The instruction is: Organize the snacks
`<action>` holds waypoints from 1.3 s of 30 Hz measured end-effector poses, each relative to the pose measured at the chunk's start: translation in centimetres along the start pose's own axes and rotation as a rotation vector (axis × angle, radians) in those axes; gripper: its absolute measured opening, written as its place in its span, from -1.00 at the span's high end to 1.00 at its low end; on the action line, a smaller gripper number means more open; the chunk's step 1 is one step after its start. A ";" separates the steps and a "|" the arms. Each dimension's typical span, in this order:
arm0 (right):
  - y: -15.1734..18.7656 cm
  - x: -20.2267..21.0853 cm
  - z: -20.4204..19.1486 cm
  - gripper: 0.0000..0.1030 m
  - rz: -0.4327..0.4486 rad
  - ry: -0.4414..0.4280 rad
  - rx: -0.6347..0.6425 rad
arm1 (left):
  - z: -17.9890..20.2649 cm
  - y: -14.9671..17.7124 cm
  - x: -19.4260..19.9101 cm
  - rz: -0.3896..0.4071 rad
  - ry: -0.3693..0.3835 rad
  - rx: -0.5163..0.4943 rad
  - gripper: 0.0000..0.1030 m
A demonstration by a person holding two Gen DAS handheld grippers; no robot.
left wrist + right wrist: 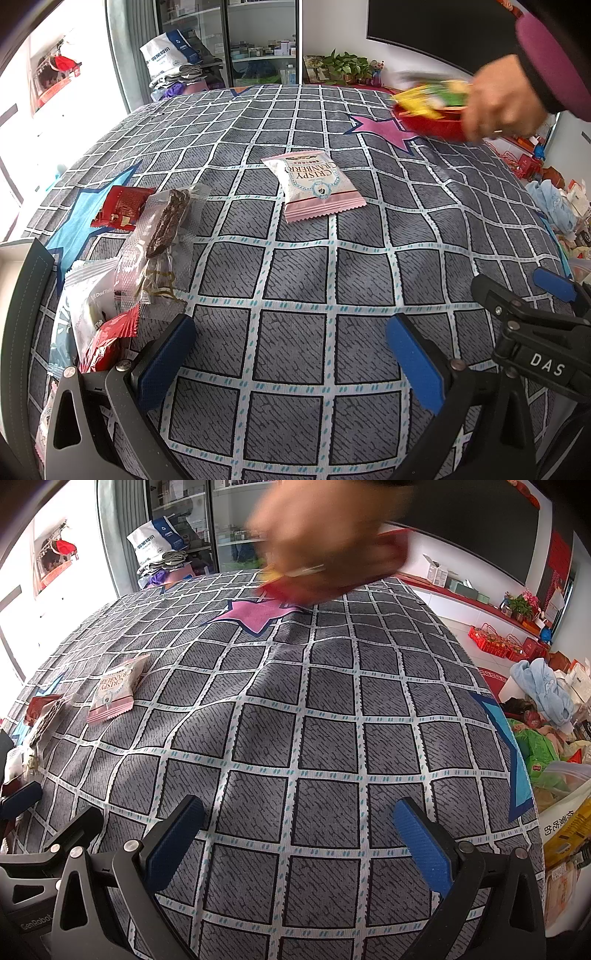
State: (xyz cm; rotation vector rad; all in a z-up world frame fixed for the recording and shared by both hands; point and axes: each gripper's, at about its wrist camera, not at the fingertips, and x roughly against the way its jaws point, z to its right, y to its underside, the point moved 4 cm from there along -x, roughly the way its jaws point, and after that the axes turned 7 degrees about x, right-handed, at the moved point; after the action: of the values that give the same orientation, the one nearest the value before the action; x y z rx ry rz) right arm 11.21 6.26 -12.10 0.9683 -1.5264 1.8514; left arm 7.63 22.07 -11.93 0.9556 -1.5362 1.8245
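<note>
A pink and white cranberry snack packet (314, 184) (116, 690) lies flat on the checked tablecloth (295, 277). At the left lie a red packet (120, 206), a clear wrapper with a dark bar (166, 225) and a heap of white and red packets (96, 317). A person's hand (502, 103) (325, 539), blurred, holds a red bowl (432, 123) (295, 589) of colourful snacks at the far right of the table. My left gripper (291, 362) stands open over bare cloth. My right gripper (299, 845) is open too, with nothing between its fingers.
The right gripper's body (535, 332) sits beside the left one. Bags, boxes and a blue cloth (546, 694) crowd the floor right of the table. A glass-door cabinet (258, 37) and a white sack (166, 51) stand behind it.
</note>
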 end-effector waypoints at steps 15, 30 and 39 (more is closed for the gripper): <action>0.0 0.0 -0.1 -1.00 0.000 0.000 0.000 | 0.0 0.0 0.0 0.000 0.000 0.000 -1.00; 0.0 0.0 0.0 -1.00 0.000 0.000 0.000 | 0.0 0.0 0.0 0.000 0.000 0.000 -1.00; 0.0 0.0 0.0 -1.00 0.000 0.000 0.000 | 0.0 0.0 0.0 0.000 0.000 0.000 -1.00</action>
State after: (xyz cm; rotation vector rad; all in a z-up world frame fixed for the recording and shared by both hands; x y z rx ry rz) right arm 11.21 6.29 -12.09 0.9682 -1.5262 1.8513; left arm 7.62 22.05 -11.94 0.9558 -1.5367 1.8242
